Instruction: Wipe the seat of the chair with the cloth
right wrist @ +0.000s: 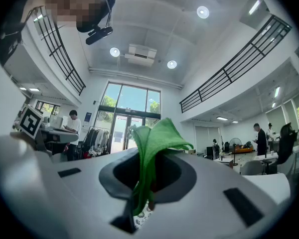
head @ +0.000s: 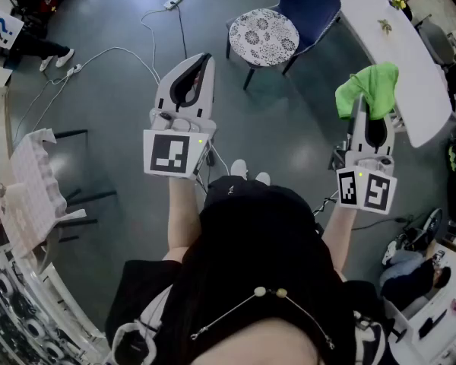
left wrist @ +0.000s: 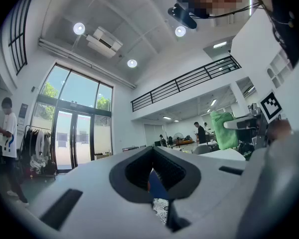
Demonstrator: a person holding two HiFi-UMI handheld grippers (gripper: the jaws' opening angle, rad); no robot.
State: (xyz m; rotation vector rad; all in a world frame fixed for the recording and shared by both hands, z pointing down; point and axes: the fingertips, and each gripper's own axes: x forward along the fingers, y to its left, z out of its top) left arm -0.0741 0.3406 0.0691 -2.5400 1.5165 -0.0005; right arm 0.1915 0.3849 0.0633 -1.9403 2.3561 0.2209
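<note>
Cloth (head: 368, 88): green, clamped in the right gripper (head: 361, 112), bunched over its tip, clear of the seat.
Left gripper (head: 200, 71): clenched, empty.
Chair seat (head: 263, 38): patterned round pad, ahead, between both grippers; cloth off to its right.
Next, likely: carry the cloth forward-left onto the seat.

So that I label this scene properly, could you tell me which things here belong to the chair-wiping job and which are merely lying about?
Job: green cloth, gripped in the right tongs; chair with its patterned seat.
Lying about: floor cables; white table; white moulded tray.
</note>
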